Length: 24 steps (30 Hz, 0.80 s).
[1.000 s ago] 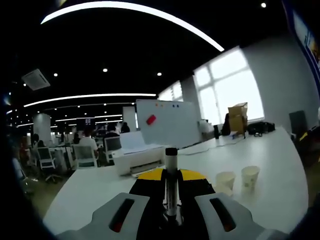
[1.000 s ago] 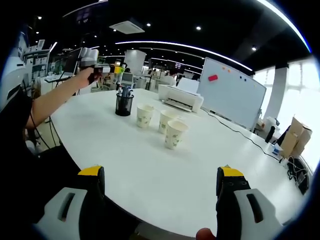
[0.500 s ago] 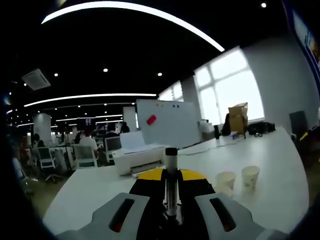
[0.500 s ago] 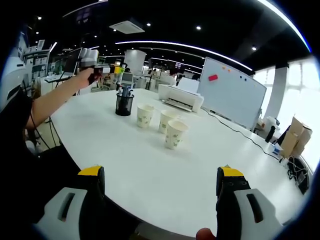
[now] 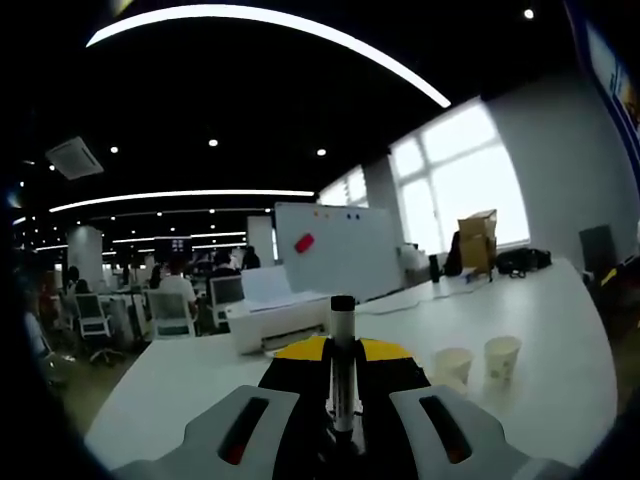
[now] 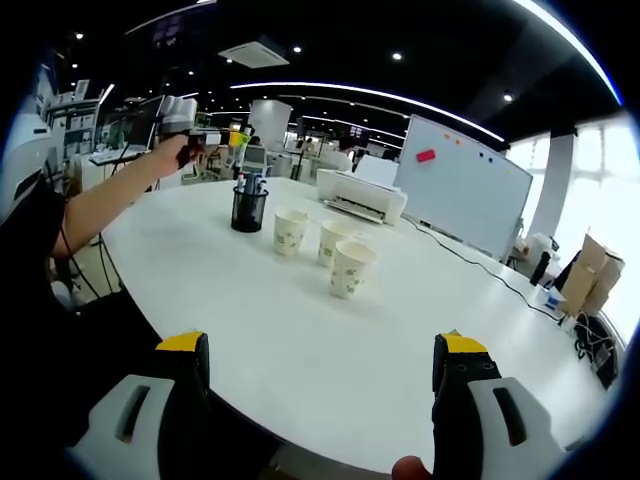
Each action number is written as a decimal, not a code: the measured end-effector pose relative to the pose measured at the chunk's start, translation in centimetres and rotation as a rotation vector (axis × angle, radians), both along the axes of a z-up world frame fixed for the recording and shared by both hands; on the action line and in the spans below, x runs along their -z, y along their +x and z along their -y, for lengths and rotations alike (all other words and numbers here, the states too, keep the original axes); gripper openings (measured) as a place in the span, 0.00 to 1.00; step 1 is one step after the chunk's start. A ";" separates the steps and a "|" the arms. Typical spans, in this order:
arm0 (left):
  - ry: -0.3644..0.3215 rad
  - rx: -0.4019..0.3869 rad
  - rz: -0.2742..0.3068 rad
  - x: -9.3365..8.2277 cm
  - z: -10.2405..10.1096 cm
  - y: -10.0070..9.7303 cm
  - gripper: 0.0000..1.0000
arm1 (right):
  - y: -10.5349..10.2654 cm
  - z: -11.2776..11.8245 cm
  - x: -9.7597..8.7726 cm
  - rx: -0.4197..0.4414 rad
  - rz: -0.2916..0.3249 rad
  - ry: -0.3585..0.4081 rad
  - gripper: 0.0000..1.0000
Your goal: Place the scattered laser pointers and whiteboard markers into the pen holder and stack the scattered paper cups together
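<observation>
Standing upright between the jaws of the left gripper (image 5: 343, 400) is a whiteboard marker (image 5: 343, 370): a pale grey barrel with a dark cap at its top end, clamped low down where the yellow-tipped pads close on it. Ahead and to the right of that gripper, on the white table (image 5: 560, 330), stand two paper cups (image 5: 478, 362), pale and open at the top, close beside one another. Straight ahead past the marker sits a white printer (image 5: 275, 320), and behind it a whiteboard (image 5: 335, 245) with a red magnet on it. A cardboard box (image 5: 477, 232) stands far off to the right by the bright windows.

In the right gripper view the right gripper (image 6: 320, 375) hangs above the near edge of the table with its jaws spread wide and nothing between them. Ahead and slightly left of it stand three paper cups, with faint green print, in a loose row; the nearest one touches or overlaps its neighbour. Further left is a black mesh pen holder (image 6: 247, 209) with pens already upright in it. A person's forearm (image 6: 110, 205) reaches in from the left, raising the left gripper high above and beyond the holder. Nothing lies between the right gripper and the cups.
</observation>
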<state>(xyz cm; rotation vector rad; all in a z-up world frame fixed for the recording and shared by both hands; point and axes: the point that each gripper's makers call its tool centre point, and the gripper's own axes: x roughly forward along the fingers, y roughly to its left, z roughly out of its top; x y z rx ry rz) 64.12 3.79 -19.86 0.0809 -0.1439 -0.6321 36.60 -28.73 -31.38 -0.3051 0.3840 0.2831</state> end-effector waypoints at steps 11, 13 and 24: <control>-0.003 -0.001 -0.002 0.0 -0.2 0.0 0.14 | 0.0 -0.1 0.0 -0.002 0.000 0.000 0.88; -0.011 0.006 -0.011 0.1 -0.1 0.0 0.14 | -0.1 -0.1 0.0 -0.003 0.000 0.002 0.88; -0.025 0.016 -0.024 0.7 0.2 0.4 0.14 | -0.1 0.1 0.0 0.003 -0.001 0.001 0.88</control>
